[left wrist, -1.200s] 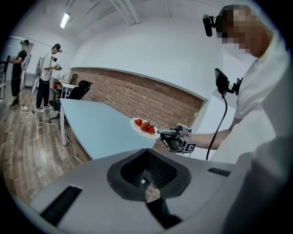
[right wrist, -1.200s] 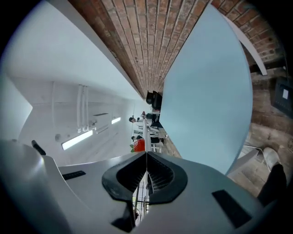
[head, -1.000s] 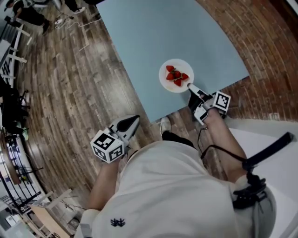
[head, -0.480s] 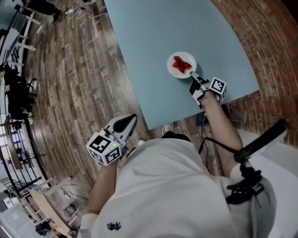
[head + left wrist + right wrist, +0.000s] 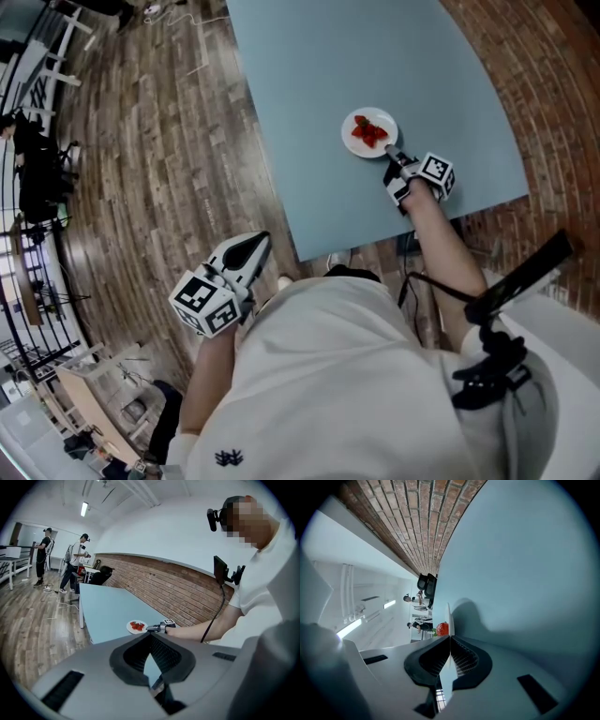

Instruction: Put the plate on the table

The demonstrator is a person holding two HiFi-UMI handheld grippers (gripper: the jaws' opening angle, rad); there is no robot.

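Note:
A small white plate (image 5: 350,140) with several strawberries (image 5: 370,131) is low over the light blue table (image 5: 375,56), near its front edge; whether it touches the top I cannot tell. My right gripper (image 5: 389,157) is shut on the plate's near rim. In the right gripper view the plate (image 5: 448,613) stands edge-on between the jaws, with a strawberry (image 5: 442,629) behind it and its shadow on the table (image 5: 525,573). My left gripper (image 5: 262,241) hangs by the person's left side over the wood floor, shut on nothing. From there the plate (image 5: 131,628) shows far ahead.
The table's front edge (image 5: 403,225) runs just behind the right gripper. Wood floor (image 5: 159,169) lies to the left and brick-patterned floor (image 5: 544,112) to the right. Two people (image 5: 75,566) stand at desks far down the room. A black cable (image 5: 441,291) runs along the right arm.
The right gripper has carried the plate farther in over the table, away from the front edge. The left gripper has stayed by the person's side.

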